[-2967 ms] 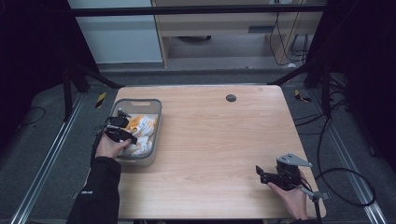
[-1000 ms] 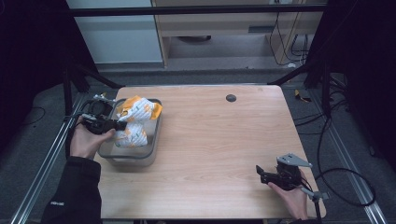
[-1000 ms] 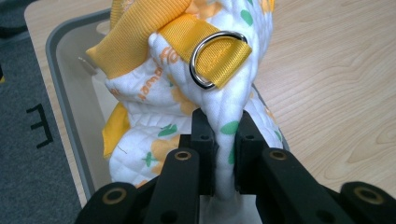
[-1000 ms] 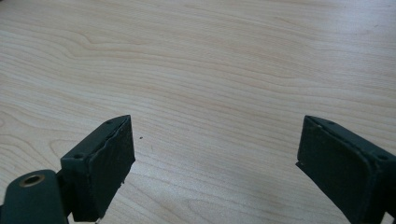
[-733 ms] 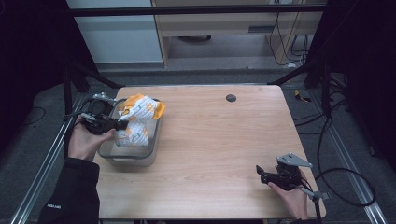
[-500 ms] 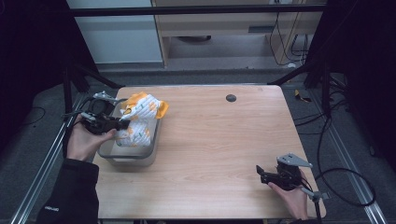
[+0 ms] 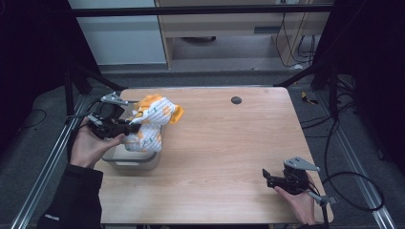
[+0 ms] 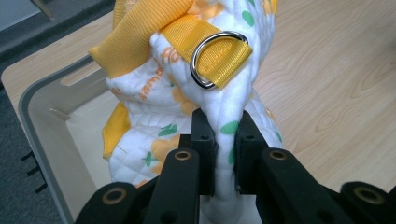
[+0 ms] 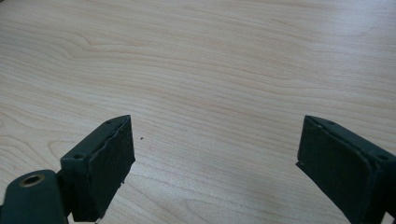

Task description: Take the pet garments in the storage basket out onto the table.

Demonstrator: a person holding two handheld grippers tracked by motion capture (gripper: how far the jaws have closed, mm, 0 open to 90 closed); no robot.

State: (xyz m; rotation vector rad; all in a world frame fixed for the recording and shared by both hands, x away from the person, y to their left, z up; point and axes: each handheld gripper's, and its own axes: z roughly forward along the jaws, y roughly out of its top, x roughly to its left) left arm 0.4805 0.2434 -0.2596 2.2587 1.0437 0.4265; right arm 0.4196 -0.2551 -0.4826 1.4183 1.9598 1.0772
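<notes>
Clearly the left gripper (image 8: 223,140) pinches the cloth (image 7: 152,121) hanging ahead of its jaws above the bin (image 7: 136,161) — perhaps clear of it — while the right gripper (image 7: 268,176), spread, sits well apart.

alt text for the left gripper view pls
The left hand-held gripper is shut on a fold of a white quilted cloth with yellow and green print, held over a grey bin. A yellow strap with a metal D-ring sits above; wooden table lies beyond.
</notes>
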